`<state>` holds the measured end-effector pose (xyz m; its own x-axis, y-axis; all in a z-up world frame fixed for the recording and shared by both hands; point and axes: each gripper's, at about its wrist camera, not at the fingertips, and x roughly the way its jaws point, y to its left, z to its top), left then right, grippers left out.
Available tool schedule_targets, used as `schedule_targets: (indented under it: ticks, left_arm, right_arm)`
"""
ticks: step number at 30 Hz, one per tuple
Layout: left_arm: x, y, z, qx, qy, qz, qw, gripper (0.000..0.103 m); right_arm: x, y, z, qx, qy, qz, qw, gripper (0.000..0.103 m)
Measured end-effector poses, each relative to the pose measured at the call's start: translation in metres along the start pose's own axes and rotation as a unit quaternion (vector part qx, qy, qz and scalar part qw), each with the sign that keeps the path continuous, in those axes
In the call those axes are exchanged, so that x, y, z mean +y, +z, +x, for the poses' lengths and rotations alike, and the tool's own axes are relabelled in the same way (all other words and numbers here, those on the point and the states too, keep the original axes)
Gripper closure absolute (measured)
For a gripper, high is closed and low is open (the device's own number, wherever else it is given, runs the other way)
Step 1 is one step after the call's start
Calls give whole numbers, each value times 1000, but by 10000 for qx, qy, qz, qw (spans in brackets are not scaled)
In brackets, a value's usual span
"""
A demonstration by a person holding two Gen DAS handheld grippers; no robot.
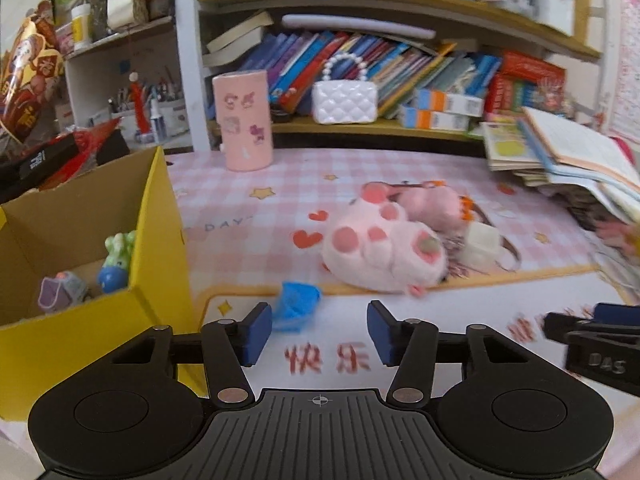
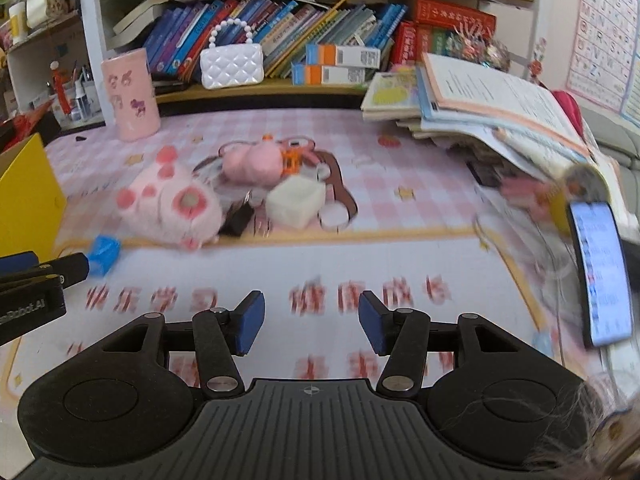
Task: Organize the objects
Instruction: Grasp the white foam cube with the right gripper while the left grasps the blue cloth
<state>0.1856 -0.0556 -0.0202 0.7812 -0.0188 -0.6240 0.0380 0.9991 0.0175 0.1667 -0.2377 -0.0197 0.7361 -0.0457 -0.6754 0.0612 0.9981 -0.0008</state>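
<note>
The left gripper (image 1: 319,334) hangs low over the front of the desk mat (image 1: 248,208), its 2 blue pads apart, and nothing is between them. The right gripper (image 2: 311,326) is in the same way: pads spread, only the printed mat below them. A yellow cardboard box (image 1: 160,240) stands on the left edge of the desk; inside it lie a green and blue toy (image 1: 116,262) and a small purple-grey toy (image 1: 64,290). Just beside the box, on the mat, is a small blue object (image 1: 298,304); it is blurred, maybe crumpled plastic. Near the middle of the mat lies a pink paw plush (image 1: 382,250), and touching it from behind a pink fluffy ball (image 2: 252,164). A white cube-shaped case (image 2: 294,200) rests just beside them. A pink cylinder holder (image 1: 244,120) stands upright at the back, before the bookshelf.
</note>
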Motion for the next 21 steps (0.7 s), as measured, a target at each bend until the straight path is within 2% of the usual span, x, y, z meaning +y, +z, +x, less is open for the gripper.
schedule_targets:
  ticks: [6,10,13,14,17,21]
  left_arm:
    - [-2,12,43,259,389,16,9989,54]
    - [-4,12,67,538,532,142,9970,55]
    - [-3,10,78,724,551,124,9958,65]
    - [-3,10,80,763,555,116,9955,72]
    - [-1,9,82,770,513,62,9957,74]
    - [1,10,76,677,460,-79,9966,75]
  right_arm:
    - [-13,25,37,-7,88,-88,9999,51]
    - [-20,40,61,23,218,20,9998,44]
    - [-18,51,77,-3,319,-59,9995,37]
    - [-17,54,81,-16,342,-99,9994,34]
    - [-11,63,98,1,447,-221,9988,28]
    - [-5,70,121,114,467,-304,9984,27]
